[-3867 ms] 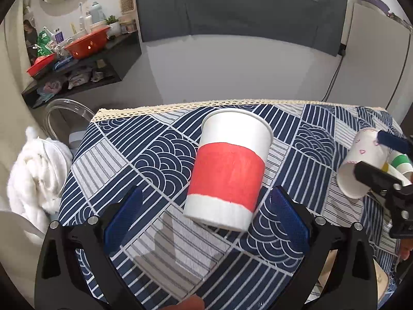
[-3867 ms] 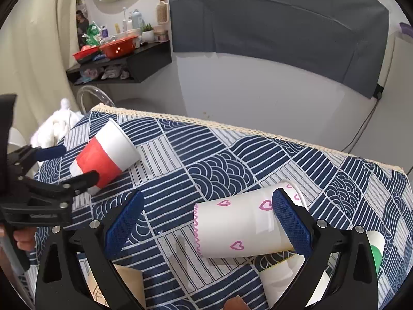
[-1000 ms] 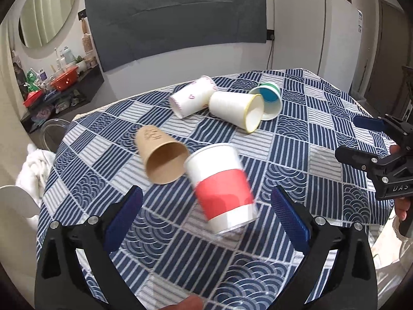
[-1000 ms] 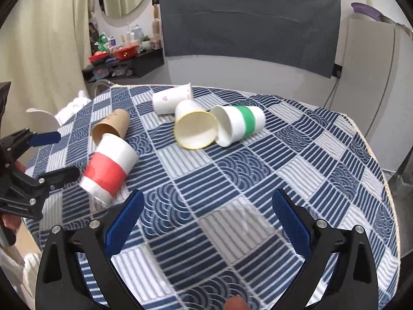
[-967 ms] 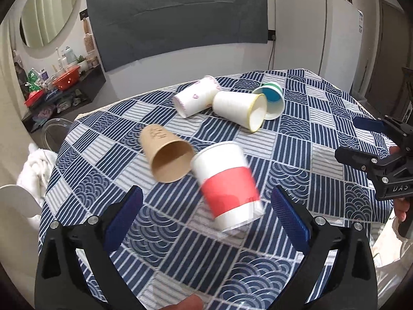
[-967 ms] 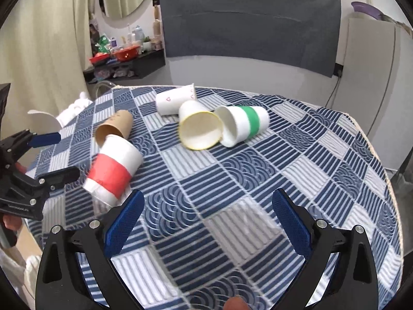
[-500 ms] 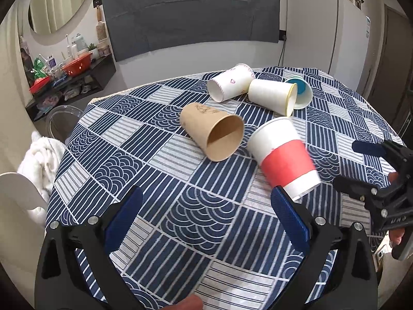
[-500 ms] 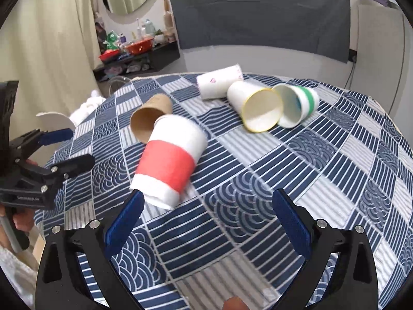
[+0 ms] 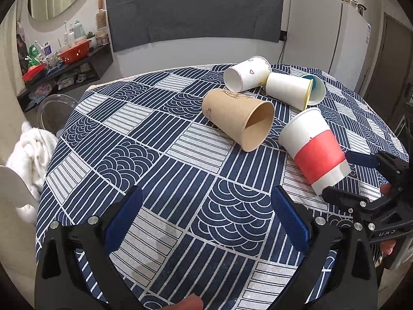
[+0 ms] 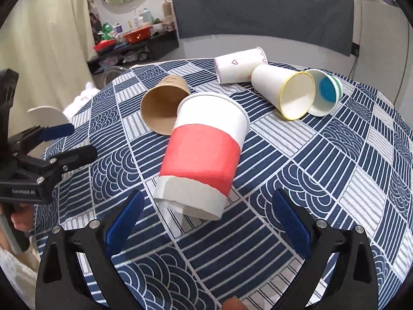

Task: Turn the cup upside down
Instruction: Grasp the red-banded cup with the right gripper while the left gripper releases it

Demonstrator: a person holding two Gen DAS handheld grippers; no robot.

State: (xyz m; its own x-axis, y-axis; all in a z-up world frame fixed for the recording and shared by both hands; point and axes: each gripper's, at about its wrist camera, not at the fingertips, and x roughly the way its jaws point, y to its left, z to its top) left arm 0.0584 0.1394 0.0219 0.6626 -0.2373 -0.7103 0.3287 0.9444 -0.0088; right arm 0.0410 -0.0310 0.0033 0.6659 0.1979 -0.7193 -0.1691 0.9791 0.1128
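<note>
Red-banded cup (image 10: 204,160) lies on its side on the tablecloth (image 10: 322,160), base toward the right gripper (image 10: 206,222), mouth beside the brown cup (image 10: 162,106), possibly touching, hard to tell. Right gripper jaws spread wide, base of cup just ahead of them, nothing held. Left gripper (image 9: 206,217) also wide open over bare cloth, well left of the cup. 3 more cups lie tipped behind it: heart-print cup (image 10: 240,66), yellow-rimmed cup (image 10: 286,90), green-banded cup (image 10: 325,93)

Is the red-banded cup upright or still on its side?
On its side. The red-banded cup lies on the tablecloth, rim toward the brown cup, base toward the open right gripper.
</note>
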